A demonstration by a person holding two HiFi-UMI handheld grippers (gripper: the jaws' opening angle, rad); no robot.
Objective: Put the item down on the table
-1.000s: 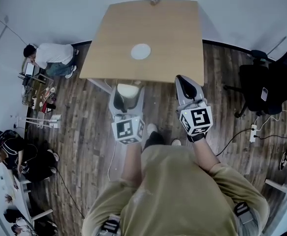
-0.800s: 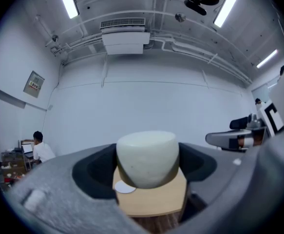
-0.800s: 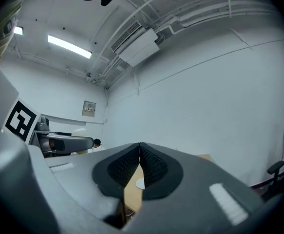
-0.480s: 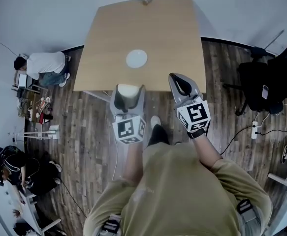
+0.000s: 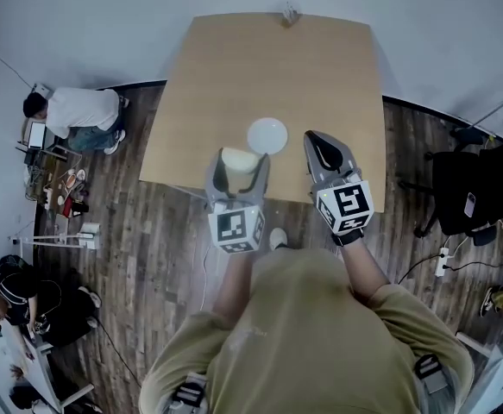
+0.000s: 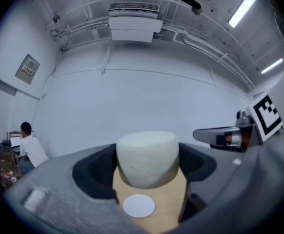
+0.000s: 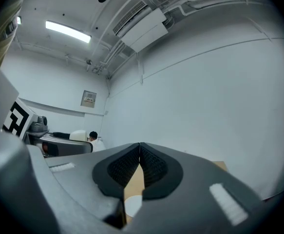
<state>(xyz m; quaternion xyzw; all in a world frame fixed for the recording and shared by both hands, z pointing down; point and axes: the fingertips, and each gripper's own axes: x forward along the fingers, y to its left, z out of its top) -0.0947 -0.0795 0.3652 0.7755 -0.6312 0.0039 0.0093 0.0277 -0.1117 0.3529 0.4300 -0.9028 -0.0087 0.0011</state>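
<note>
Pale rounded item (image 5: 238, 159) is clamped betw. the jaws of the L gripper (image 5: 239, 167), held up off the table (image 5: 268, 67) over its near edge, just short of the white plate (image 5: 267, 135). R gripper (image 5: 317, 141) is alongside, apart from the item, jaws pressed together w/ nothing in them, tip also over the table's near edge, just right of the plate.

small object (image 5: 290, 12) at table (image 5: 234, 76) far edge: too small, we can't identify | white disc (image 7: 132, 206): partly behind right gripper (image 7: 140, 152) jaws
</note>
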